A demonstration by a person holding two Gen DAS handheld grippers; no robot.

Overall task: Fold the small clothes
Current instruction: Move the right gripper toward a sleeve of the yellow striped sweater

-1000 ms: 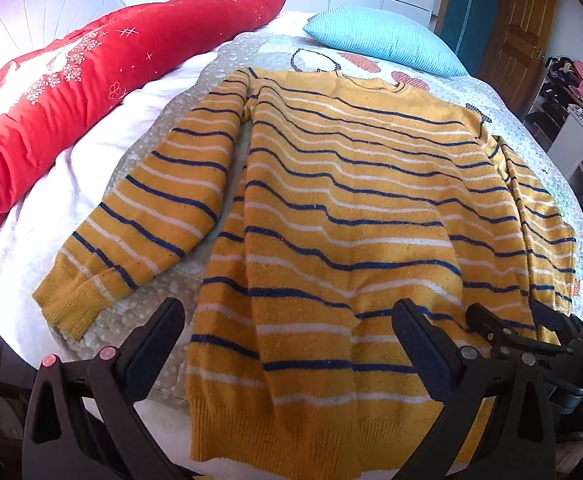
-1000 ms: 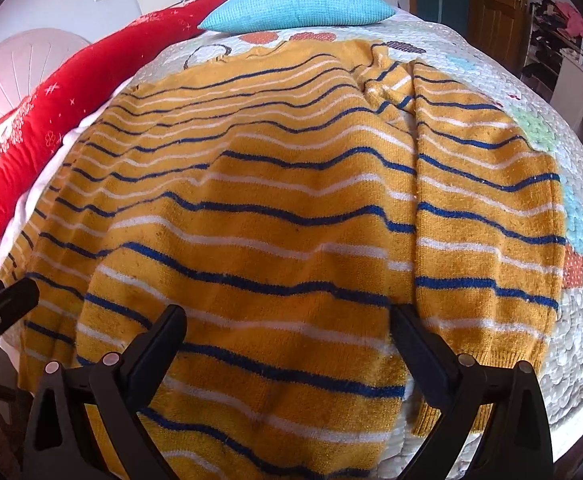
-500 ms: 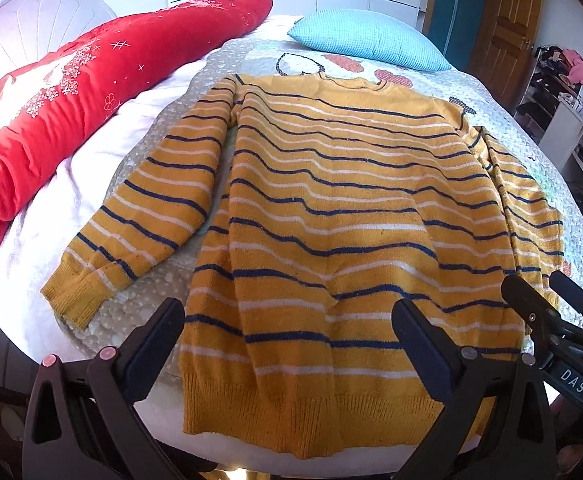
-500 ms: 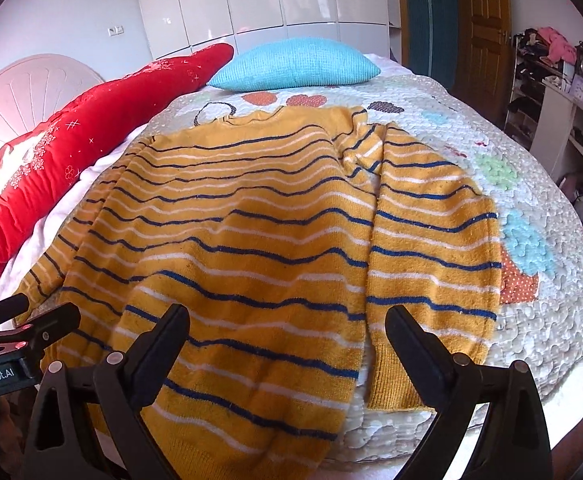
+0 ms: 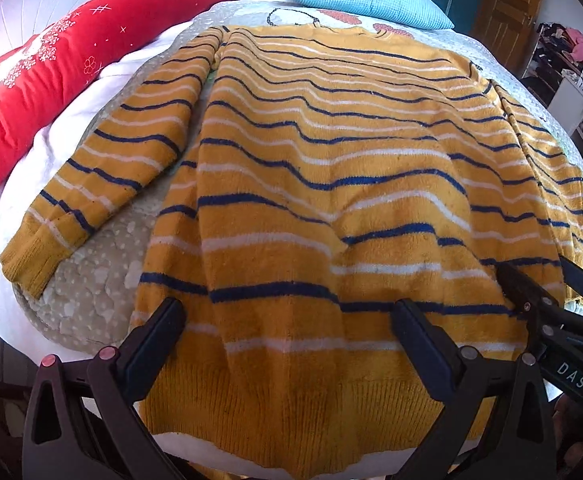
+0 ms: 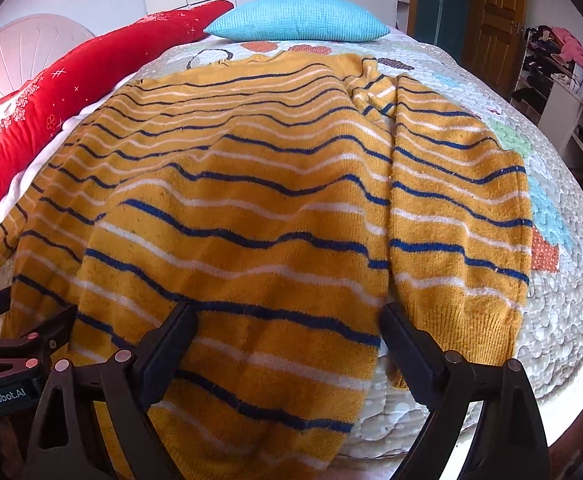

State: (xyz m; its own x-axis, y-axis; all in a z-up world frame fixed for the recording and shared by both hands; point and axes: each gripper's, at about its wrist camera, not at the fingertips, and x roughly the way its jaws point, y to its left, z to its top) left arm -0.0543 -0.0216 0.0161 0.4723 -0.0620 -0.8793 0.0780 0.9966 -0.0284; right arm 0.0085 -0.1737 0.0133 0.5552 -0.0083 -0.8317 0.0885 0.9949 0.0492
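Bedroom setting: a bed (image 5: 103, 308) covered by a quilted spread with coloured patches, white cupboard fronts behind it and a brown door (image 6: 495, 12) at the far right. Along the bed's left edge lies a long red bolster (image 5: 51, 68) with white snowflake patterns. At the far edge, toward the middle, rests a turquoise pillow (image 6: 297, 18).

A yellow sweater (image 5: 331, 184) with navy and white stripes is spread flat across the bed, neckline toward the far edge, ribbed hem at the near edge and partly overhanging it. Its left sleeve (image 5: 103, 176) angles out toward the bed's left edge, cuff near the near-left corner. The right sleeve (image 6: 459, 216) lies straight down beside the body, touching it, cuff close to the near edge.

The left gripper (image 5: 287, 328) hovers over the hem's left half; its jaws stand wide apart, released, with nothing pressed between them. The right gripper (image 6: 287, 332) hovers over the hem's right portion, one finger (image 6: 403, 336) over the seam between body and right sleeve; its jaws are closing, still spread wide, with sweater fabric below but not pinched. Each gripper shows at the edge of the other's view.
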